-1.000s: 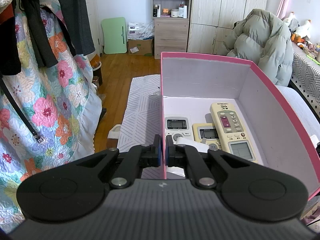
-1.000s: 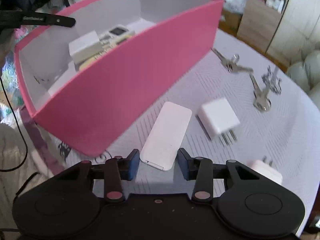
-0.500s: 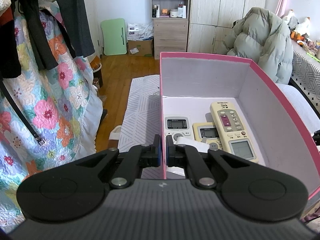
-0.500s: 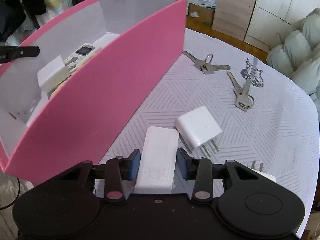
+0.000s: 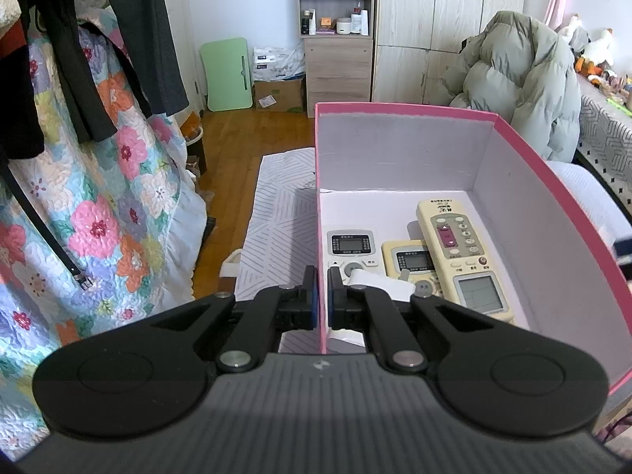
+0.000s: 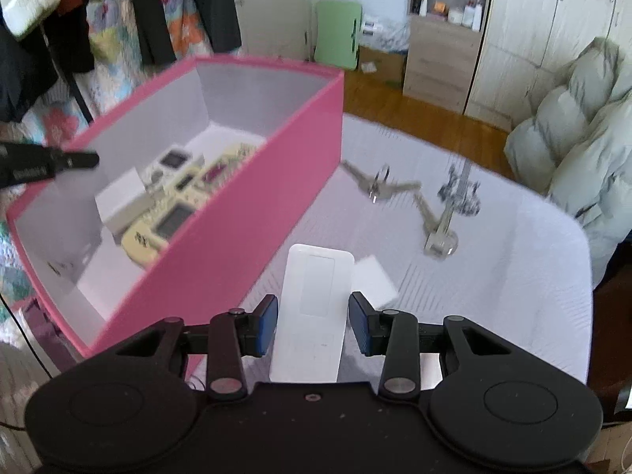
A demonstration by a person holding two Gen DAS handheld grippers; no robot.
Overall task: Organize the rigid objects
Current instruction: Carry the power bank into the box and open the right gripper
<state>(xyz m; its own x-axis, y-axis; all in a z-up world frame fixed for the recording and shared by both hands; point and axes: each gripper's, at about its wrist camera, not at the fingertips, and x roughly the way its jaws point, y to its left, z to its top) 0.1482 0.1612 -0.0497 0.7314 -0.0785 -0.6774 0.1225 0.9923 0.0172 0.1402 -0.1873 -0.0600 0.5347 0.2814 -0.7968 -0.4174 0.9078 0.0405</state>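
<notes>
Evidently clamped on the near wall of the pink box (image 5: 403, 150) with the left hand-held gripper (image 5: 323, 296) to steady it; grasping the white remote (image 6: 314, 308) in the right hand-held gripper (image 6: 314, 322), raised off the desk (image 6: 493, 276), box just to its left, probably for dropping in.

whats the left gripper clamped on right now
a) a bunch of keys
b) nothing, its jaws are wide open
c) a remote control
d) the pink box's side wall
d: in the left wrist view the left gripper has one finger outside and one inside the pink box, its jaws shut on the thin wall edge; the remote controls lie loose on the box floor.
</notes>
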